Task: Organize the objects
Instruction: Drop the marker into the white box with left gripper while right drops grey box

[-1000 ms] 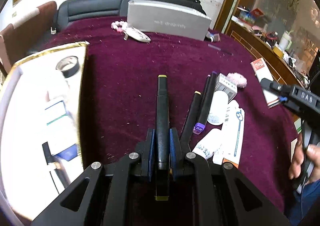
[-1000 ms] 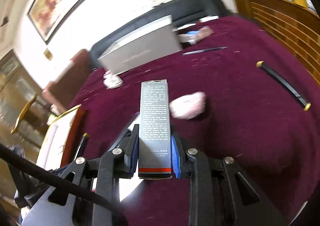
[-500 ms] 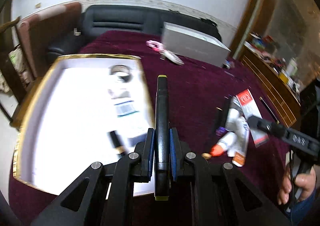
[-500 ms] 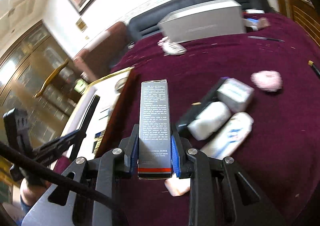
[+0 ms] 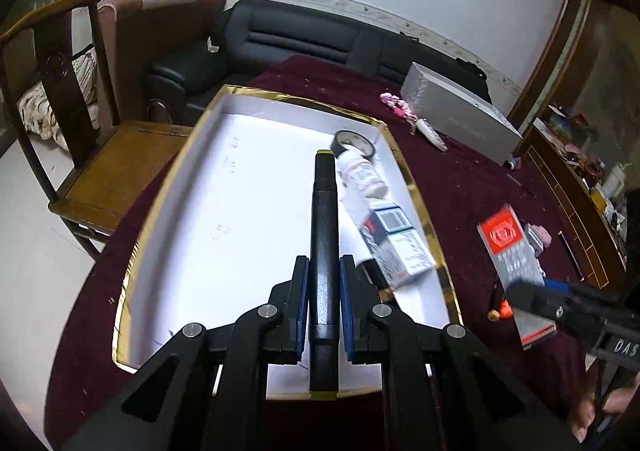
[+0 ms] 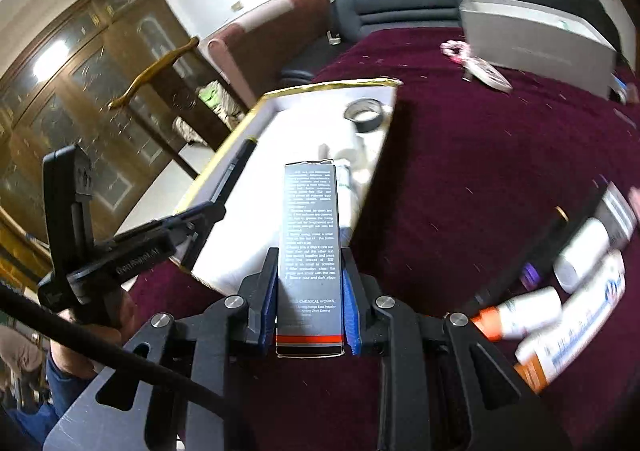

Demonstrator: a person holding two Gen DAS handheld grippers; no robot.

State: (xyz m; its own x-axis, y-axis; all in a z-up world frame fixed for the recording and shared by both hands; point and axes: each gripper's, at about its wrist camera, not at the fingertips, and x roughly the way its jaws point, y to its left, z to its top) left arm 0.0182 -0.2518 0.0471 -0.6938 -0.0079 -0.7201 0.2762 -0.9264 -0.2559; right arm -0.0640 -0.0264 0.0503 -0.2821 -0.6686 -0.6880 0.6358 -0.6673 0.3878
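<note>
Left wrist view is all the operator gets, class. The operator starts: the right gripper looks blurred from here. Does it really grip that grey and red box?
Observer: Yes. In the right wrist view, the blue pads of the right gripper press both sides of the box.
Operator: What is on the face I cannot see?
Observer: It is dark with small white print, and a red stripe crosses it near the held end.
Operator: What lies on the cloth beside that gripper?
Observer: To its right there is a black marker with a purple band, next to a white tube with an orange cap.
</note>
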